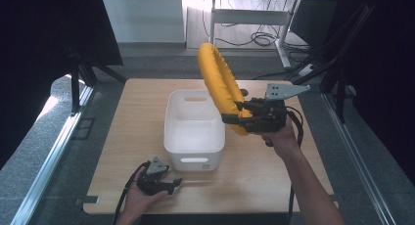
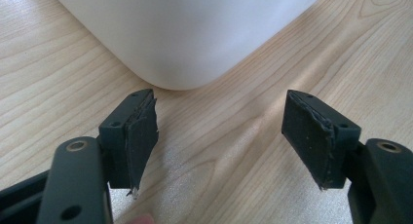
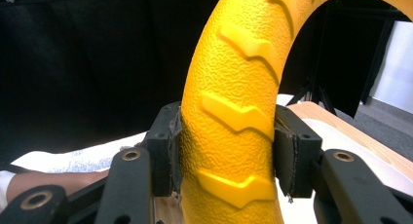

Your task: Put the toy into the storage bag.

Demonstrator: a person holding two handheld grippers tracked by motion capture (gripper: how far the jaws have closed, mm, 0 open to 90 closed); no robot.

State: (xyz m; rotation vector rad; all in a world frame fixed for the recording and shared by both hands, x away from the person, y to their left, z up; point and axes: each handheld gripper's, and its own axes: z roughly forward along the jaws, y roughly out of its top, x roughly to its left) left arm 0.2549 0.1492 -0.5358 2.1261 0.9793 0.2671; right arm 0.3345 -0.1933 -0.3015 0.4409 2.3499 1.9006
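The right gripper (image 1: 234, 118) clamps a bright yellow, pebbled rubber ring with raised zigzag treads (image 1: 219, 83), held upright, apparently above the white plastic bin's (image 1: 193, 137) right rim, while the left gripper (image 1: 172, 184) rests open-jawed on the wooden table (image 1: 254, 176).

White bin (image 1: 195, 132) on wooden table (image 1: 259, 173)

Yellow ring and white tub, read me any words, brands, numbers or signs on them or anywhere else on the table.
None: no readable text in any of the three views.
Yellow ring: raised zigzag treads and a pebbled skin, no letters.
White tub: plain walls with handle slots, no label.
Right claw, shut on the ring: bare black, no marking.
Left claw, open on the wooden table: no marking either.
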